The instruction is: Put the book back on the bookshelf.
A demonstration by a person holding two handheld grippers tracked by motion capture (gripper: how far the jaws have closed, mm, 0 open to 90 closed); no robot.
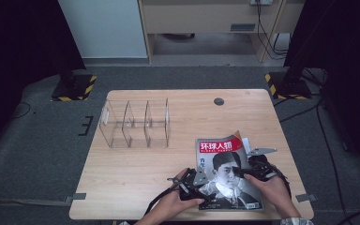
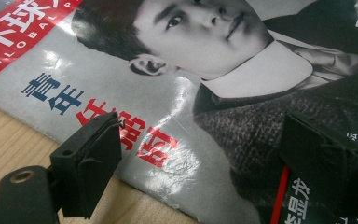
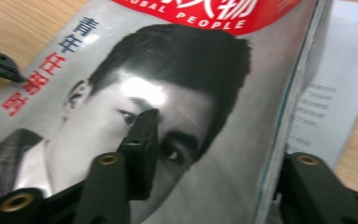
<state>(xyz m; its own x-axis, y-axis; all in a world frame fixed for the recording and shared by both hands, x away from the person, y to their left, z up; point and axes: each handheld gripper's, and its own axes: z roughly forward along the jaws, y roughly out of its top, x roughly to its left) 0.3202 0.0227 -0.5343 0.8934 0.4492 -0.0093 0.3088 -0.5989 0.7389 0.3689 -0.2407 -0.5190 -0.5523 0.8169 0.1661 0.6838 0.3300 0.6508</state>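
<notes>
Magazine at the desk's near right corner, 2 grippers at its edges

The wooden desk [image 1: 136,164] stands on grey carpet, a clear 3-bay organiser [image 1: 136,123] near its far left corner. The magazine [image 1: 227,171] lies flat, another sheet under its right side. The right gripper [image 3: 214,154] straddles the magazine's right edge, jaws not yet pinching; the left gripper [image 2: 200,154] hangs released over the cover. Best to clamp that edge squarely before lifting, probably catching every page.

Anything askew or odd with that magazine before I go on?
Yes. The magazine lies slightly skewed to the table edge, and loose pages stick out past its right edge. Its cover is creased near the left gripper.
</notes>
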